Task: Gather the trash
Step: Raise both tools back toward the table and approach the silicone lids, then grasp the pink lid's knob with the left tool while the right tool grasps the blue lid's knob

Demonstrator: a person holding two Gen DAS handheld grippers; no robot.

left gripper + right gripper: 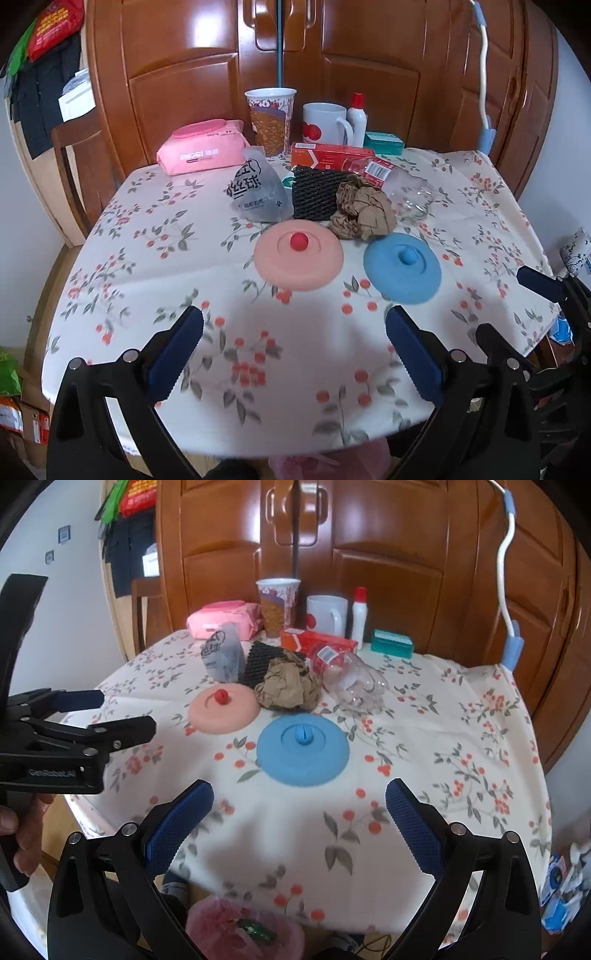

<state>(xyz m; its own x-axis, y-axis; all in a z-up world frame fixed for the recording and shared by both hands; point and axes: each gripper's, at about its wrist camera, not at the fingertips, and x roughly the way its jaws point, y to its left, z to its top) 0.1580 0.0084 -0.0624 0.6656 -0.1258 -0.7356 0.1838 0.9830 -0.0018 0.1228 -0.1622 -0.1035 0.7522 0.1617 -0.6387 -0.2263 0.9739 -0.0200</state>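
Trash lies in a cluster at the back middle of the floral table (147, 295): a crumpled brown paper ball (364, 212) (288, 686), a clear plastic bottle (399, 184) (347, 679) on its side, a black foam net (316, 192) (258, 661) and a grey printed packet (258, 192) (221, 653). My left gripper (295, 350) (122, 712) hovers open over the near table edge, holding nothing. My right gripper (297, 819) (513, 306) is open and holds nothing just to its right. A pink plastic bag (236, 923) hangs below the front edge.
A pink lid (297, 258) and a blue lid (402, 267) lie between the grippers and the trash. Behind stand a pink wipes pack (203, 147), paper cup (271, 118), white mug (325, 123), white bottle (356, 118), red box (332, 155) and teal box (384, 142). A wooden wardrobe (184, 74) backs the table.
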